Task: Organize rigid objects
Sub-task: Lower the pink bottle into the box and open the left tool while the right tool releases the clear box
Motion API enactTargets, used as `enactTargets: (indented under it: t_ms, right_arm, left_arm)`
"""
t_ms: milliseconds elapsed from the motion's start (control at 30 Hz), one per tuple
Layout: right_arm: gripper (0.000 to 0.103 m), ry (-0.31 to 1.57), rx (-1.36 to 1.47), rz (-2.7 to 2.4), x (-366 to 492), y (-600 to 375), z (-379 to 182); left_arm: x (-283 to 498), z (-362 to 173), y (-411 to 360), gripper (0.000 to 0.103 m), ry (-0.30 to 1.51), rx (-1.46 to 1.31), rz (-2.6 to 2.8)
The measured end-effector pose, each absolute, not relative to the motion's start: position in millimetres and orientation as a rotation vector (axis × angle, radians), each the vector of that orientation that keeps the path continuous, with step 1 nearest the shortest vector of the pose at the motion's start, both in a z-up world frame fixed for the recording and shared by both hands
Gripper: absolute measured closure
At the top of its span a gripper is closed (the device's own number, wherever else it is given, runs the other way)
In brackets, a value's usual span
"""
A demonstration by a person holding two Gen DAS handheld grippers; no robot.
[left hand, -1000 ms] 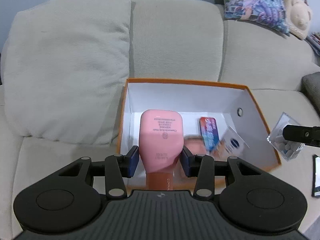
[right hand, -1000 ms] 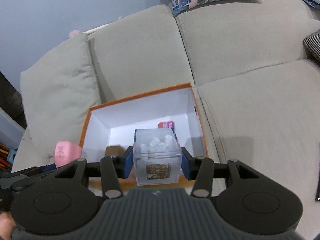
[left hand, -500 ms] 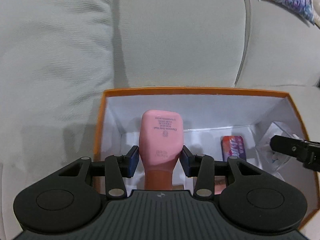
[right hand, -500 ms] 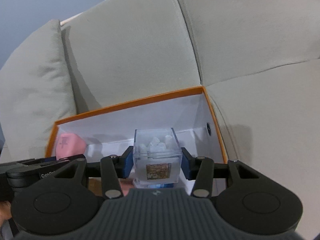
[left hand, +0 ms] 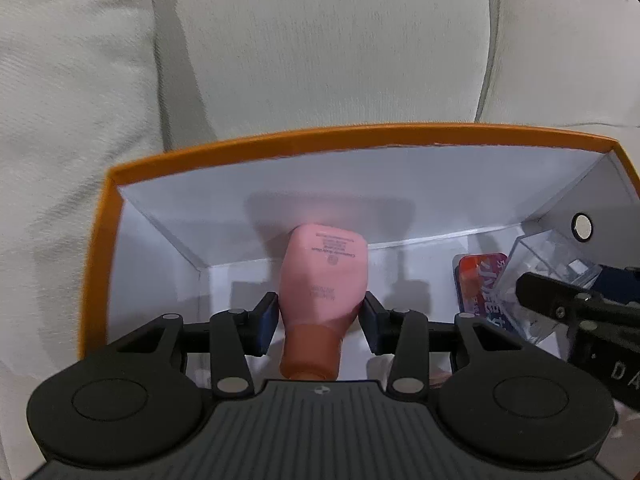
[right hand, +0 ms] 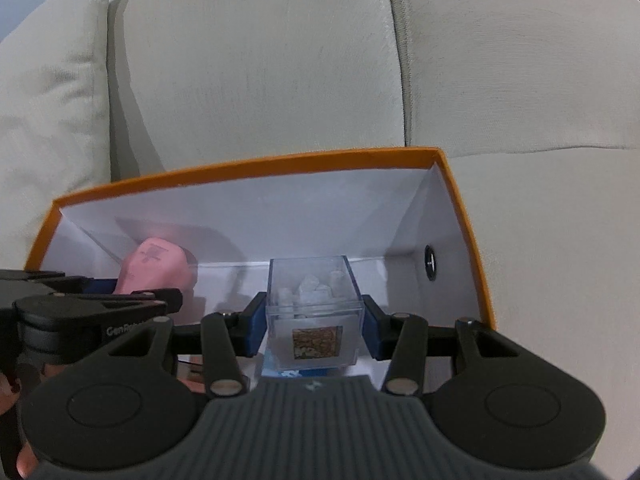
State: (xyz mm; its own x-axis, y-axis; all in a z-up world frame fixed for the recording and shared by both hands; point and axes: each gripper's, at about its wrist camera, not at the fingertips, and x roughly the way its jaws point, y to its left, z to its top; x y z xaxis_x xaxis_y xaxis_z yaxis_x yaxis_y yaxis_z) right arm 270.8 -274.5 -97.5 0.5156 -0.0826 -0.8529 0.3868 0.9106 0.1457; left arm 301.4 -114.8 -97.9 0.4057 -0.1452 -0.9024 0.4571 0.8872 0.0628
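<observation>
— What is in the box?

— The orange-rimmed box [left hand: 360, 140] sits on the pale woven sofa [left hand: 320, 40], its inside plain white card. My left gripper [left hand: 320, 312] reaches into it at the centre of the left view, pads clamped on both sides of the pink tube [left hand: 324, 272]. The tube is soft-looking and matte, its flat wide end pointing at the far wall, its darker round cap toward me. At the right of that frame a red tin [left hand: 476, 280] with white lettering lies flat on the floor of the box.

— And your other hand?

— My right gripper [right hand: 314, 326] is clamped on the clear cube [right hand: 316, 312] at the lower centre of the right view, inside the box, near the right wall. The cube is hard transparent plastic with square edges, holding small white lumps, with a brown label on the face toward me. Whether it touches the floor I cannot tell. A round metal eyelet [right hand: 430, 262] pierces the right wall.

— Anything beside the box?

— A plump pale cushion [right hand: 48, 100], upper left of the right view.
</observation>
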Motion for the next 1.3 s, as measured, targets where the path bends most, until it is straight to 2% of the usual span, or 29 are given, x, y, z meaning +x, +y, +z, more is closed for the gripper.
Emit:
enactTargets:
  t_ms: [433, 900, 1000, 1133, 1300]
  right_arm:
    - [0.054, 1.080, 0.316, -0.320, 289.6, -270.8, -106.1]
    - [0.049, 1.195, 0.307, -0.316, 299.9, -264.8, -118.1]
    - [0.046, 1.209, 0.295, -0.314, 300.4, -262.7, -115.9]
    - [0.041, 1.211, 0.300, -0.309, 299.8, -260.6, -112.4]
    - [0.034, 1.214, 0.272, -0.303, 298.0, -251.6, -107.0]
  left_arm:
    - [306.6, -112.2, -118.0, 0.054, 1.183, 0.318, -0.381]
    - [318.8, -119.3, -136.2, 0.053, 1.200, 0.366, -0.372]
    - [318.0, -123.8, -139.0, 0.050, 1.203, 0.374, -0.372]
    - [320.0, -123.3, -137.6, 0.038, 1.212, 0.360, -0.370]
    - [321.8, -111.4, -135.2, 0.033, 1.192, 0.344, -0.367]
